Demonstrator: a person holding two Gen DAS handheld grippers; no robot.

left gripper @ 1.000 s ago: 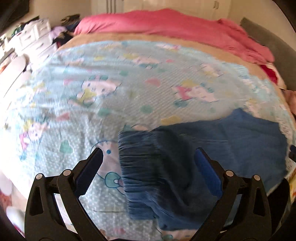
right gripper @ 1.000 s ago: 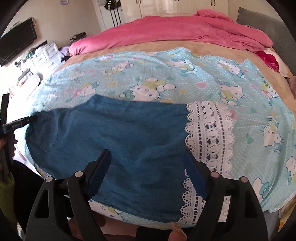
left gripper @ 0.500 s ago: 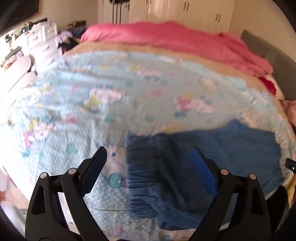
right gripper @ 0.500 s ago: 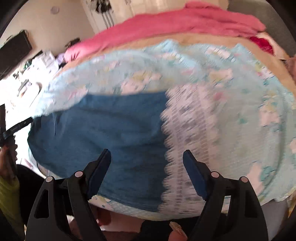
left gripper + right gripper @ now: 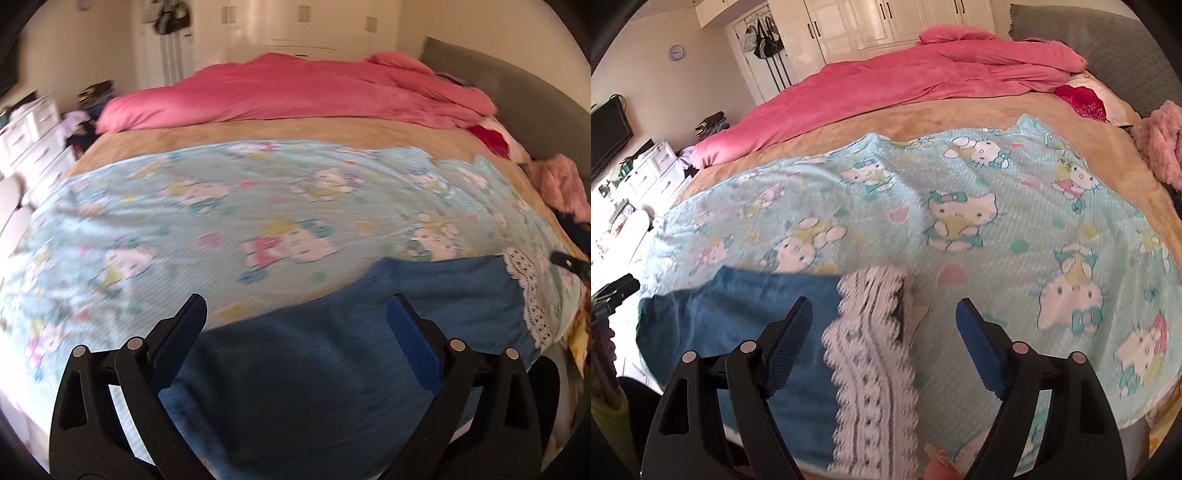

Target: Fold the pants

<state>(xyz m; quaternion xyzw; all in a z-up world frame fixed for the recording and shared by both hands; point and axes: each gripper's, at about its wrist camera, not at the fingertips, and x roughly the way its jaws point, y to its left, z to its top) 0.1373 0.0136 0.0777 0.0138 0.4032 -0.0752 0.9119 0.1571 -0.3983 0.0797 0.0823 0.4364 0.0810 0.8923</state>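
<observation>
On bed's near edge, blue pants [image 5: 332, 369] lie flat for folding; left gripper [image 5: 295, 339] jaws opening, right gripper [image 5: 886, 343] jaws apart, both empty above cloth.

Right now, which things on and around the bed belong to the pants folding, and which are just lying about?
Part of the job:
- blue pants with white lace hem
- left gripper, opening, nothing held
- right gripper, open above the hem

Just lying about:
- cartoon-cat sheet beneath the pants
- pink duvet
- fluffy pink item
- white drawers

A pink duvet [image 5: 923, 77] lies bunched beyond the cartoon-cat sheet [image 5: 1015, 229], white wardrobes [image 5: 871, 22] behind.
</observation>
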